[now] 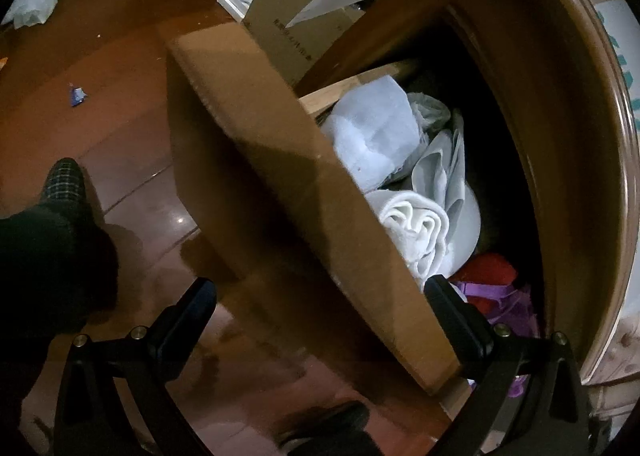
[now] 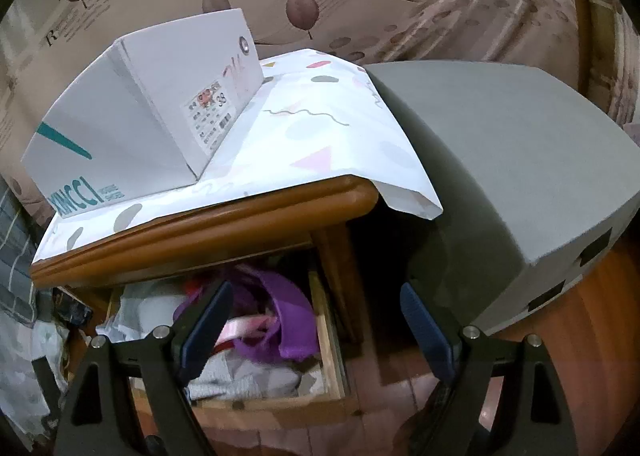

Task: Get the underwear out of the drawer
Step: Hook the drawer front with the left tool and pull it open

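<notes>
the brown wooden drawer [image 2: 326, 336] stands pulled open, with the crumpled purple fabric underwear [image 2: 288, 308] lying inside near its right wall. both the left gripper [image 1: 320, 326] and the right gripper [image 2: 316, 330] gape wide and empty. the reach-in looks due: next, the right gripper should descend onto the purple garment and pinch it.

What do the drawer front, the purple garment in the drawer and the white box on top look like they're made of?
Drawer front: wood or wood veneer, matte brown, thick flat board. Purple garment: soft fabric, crumpled in folds, possibly slightly shiny. White box: printed cardboard, sharp folded edges and a stuck-on label.
</notes>
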